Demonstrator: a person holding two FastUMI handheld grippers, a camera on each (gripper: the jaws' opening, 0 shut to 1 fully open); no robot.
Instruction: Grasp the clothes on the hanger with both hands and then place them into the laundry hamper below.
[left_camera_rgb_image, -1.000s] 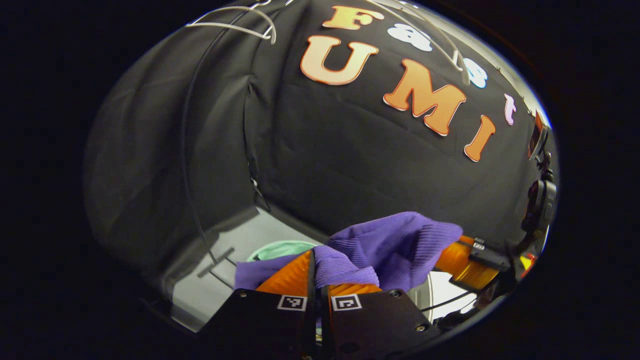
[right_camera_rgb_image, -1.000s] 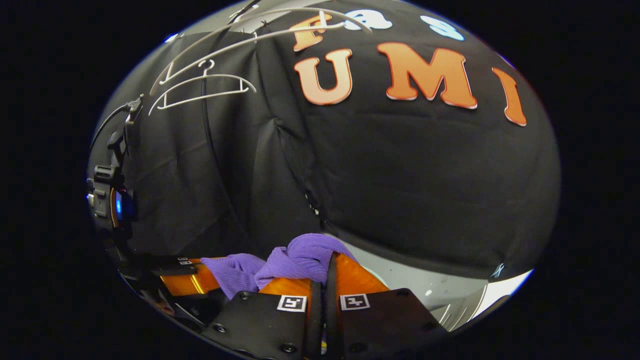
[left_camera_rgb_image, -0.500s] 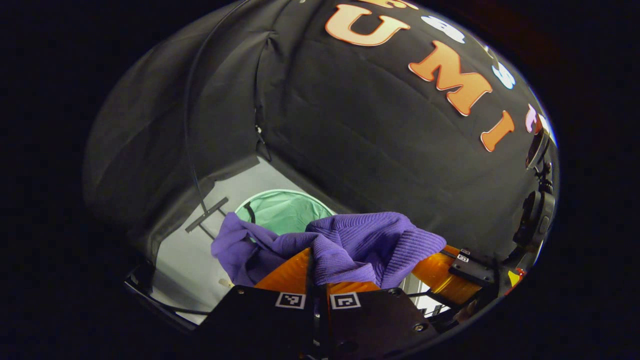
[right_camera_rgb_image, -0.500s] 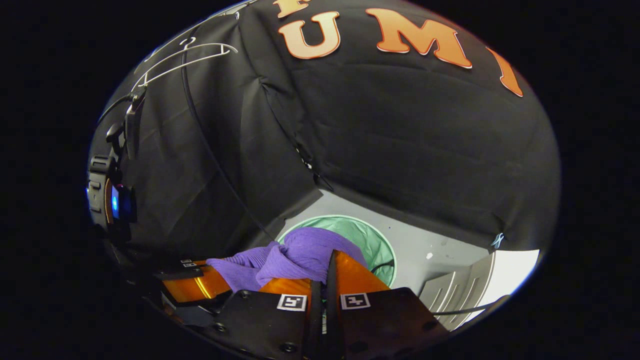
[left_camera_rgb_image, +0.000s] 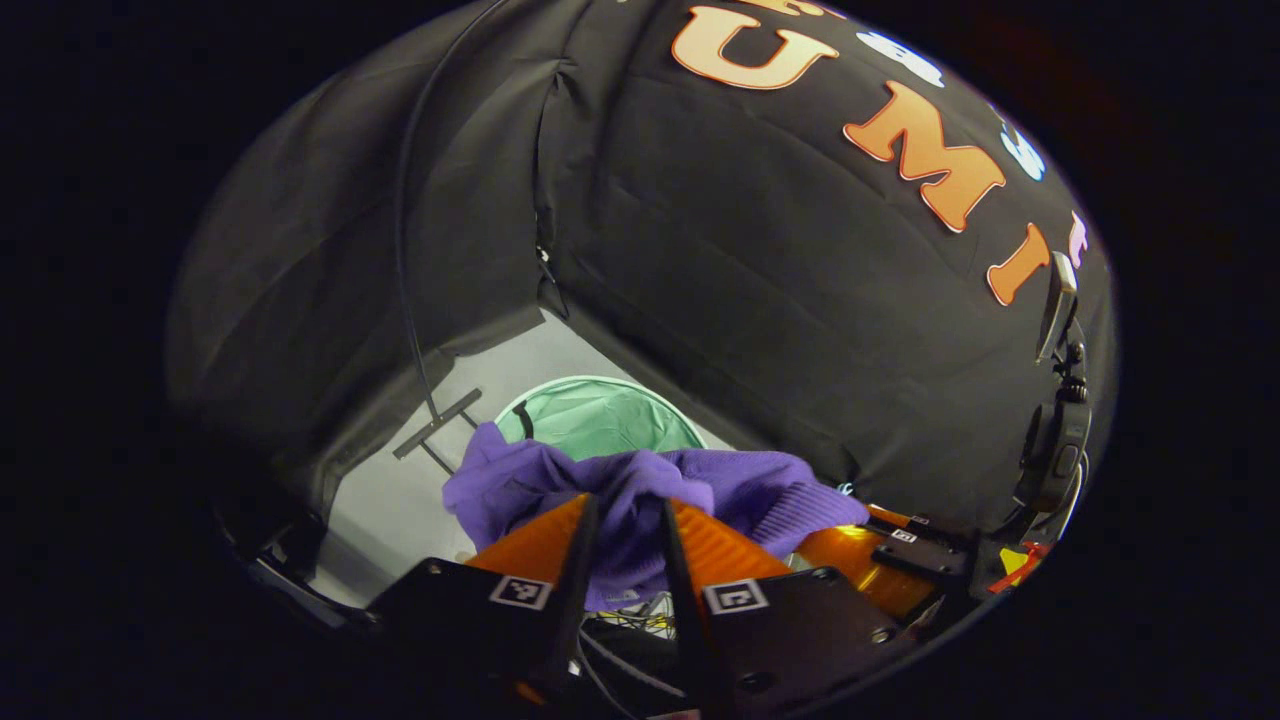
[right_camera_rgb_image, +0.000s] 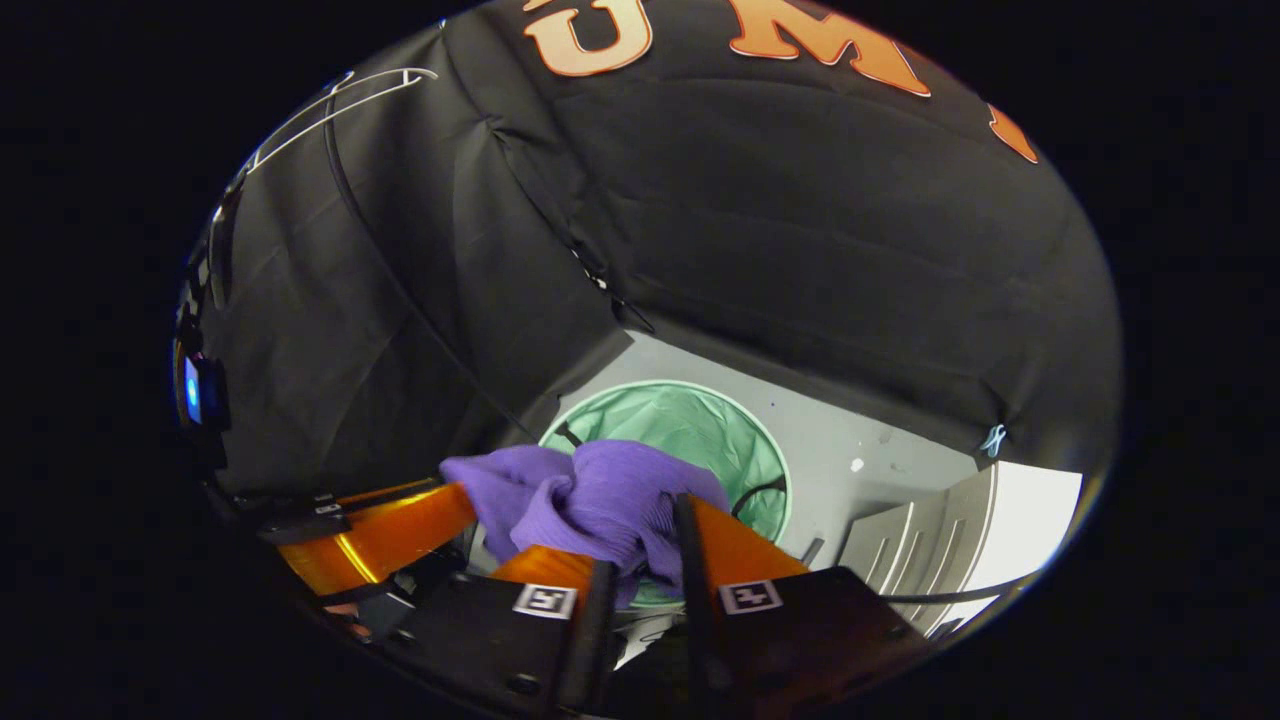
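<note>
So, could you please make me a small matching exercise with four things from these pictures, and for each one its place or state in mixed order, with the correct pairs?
Things:
1. purple garment
2. green hamper
3. white hangers
4. left hand-held gripper

Places or states:
A. high up against the booth wall
B. round and open, standing on the floor below
C. bunched up between both grippers, above the hamper
D. fingers parted, cloth between them

Pairs: 1-C, 2-B, 3-A, 4-D

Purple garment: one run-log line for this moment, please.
purple garment: off hanger, above green hamper | left gripper: parted, cloth between | right gripper: parted, cloth between | phase: release
</note>
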